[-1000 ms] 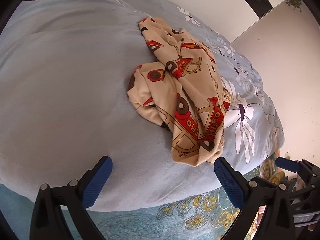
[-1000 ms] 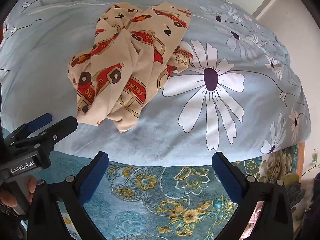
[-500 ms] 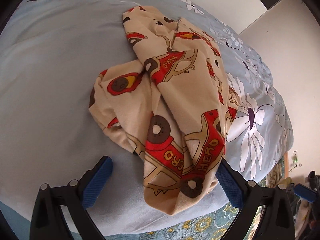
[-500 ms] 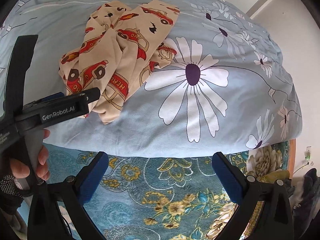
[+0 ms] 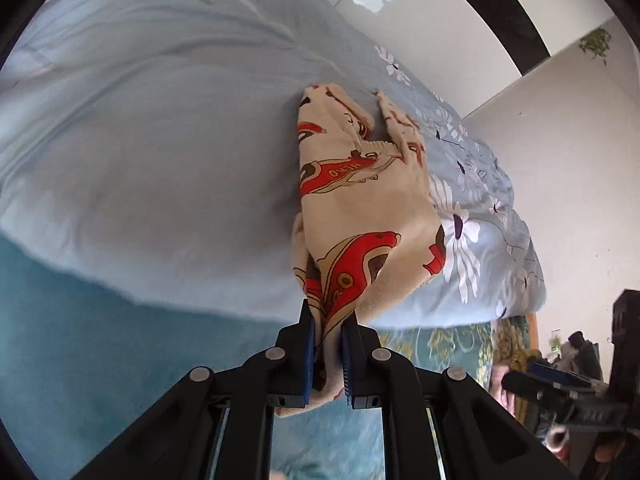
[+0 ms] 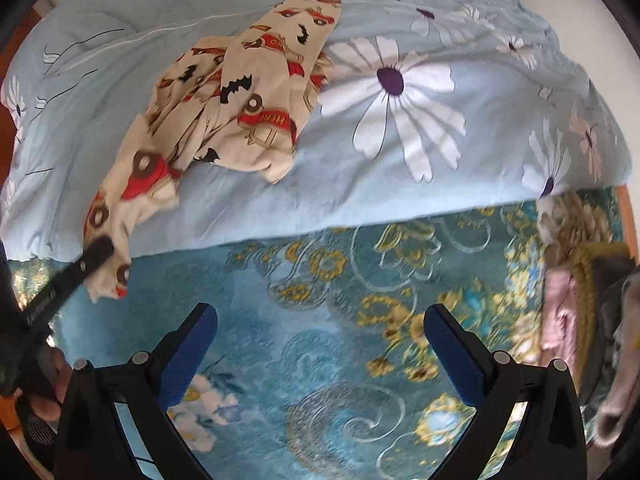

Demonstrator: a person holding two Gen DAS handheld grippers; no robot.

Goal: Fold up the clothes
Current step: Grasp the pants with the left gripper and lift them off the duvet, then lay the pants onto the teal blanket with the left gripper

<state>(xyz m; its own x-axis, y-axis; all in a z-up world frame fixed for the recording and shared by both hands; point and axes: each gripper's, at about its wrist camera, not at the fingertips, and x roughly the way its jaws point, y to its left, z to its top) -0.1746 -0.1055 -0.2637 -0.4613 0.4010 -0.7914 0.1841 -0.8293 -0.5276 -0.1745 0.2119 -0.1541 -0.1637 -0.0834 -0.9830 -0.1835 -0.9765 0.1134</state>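
Bed with pale blue daisy-print duvet (image 6: 400, 184) fills both views, teal floral bedspread (image 6: 320, 320) below its edge. Left claw (image 5: 328, 352) pinching the near hem of the cream garment with red car print (image 5: 360, 208), cloth stretched from the duvet over the edge. Right claw (image 6: 320, 344) spread wide, empty, over the bedspread, well apart from the garment.
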